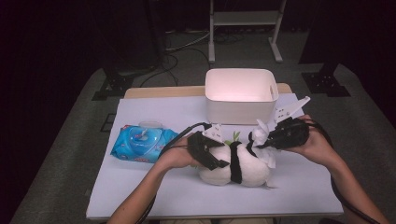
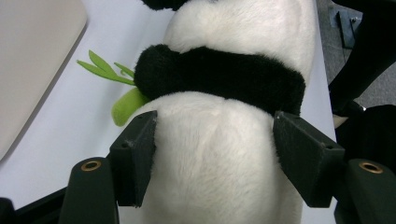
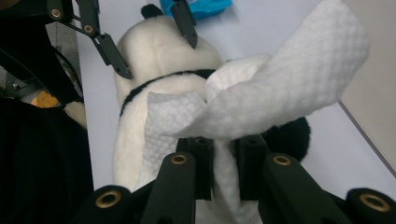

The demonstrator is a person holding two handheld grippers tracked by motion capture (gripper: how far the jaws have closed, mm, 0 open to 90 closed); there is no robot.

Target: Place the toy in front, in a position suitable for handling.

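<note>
A black and white panda plush (image 1: 238, 169) lies on its side in the middle of the white table sheet. My left gripper (image 1: 219, 161) clamps its white rear body, and both pads press into the fur (image 2: 219, 154). A green felt bamboo sprig (image 2: 123, 107) sticks out by the black band. My right gripper (image 1: 260, 142) is shut on a white wet wipe (image 3: 280, 84), held against the panda's head end (image 3: 154, 60). The wipe's loose end flares up and to the right of the jaws.
A white plastic bin (image 1: 240, 109) stands at the back centre of the table, just behind the panda. A blue pack of wet wipes (image 1: 140, 142) lies at the left with its lid flipped open. Dark floor and a stand's legs lie beyond.
</note>
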